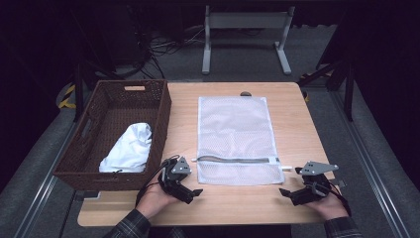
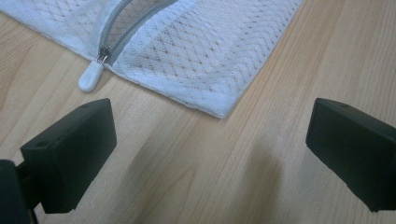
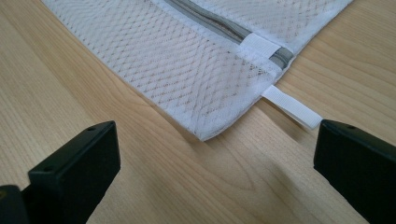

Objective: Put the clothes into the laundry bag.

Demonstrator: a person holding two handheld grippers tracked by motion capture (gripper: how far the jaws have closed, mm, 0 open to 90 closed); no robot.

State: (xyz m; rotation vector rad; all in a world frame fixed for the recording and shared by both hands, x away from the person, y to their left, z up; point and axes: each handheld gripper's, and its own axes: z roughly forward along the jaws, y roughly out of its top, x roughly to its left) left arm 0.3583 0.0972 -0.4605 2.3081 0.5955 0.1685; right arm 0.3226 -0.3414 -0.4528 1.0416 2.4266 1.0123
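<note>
A white mesh laundry bag lies flat on the table (grey zipper partly open).

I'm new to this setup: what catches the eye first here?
A white mesh laundry bag lies flat mid-table, its grey zipper near the front edge. Left of it, a brown wicker basket holds a white garment. Both grippers wait open before the bag's corners.

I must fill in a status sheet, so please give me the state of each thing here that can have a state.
White mesh laundry bag: flat on the table, empty as far as the mesh shows.
Grey zipper: partly open at the pull end.
Brown wicker basket: upright, holding cloth.
White crumpled cloth: bunched inside the basket.
Left hand-held gripper: open, empty.
Right hand-held gripper: open, empty.
</note>
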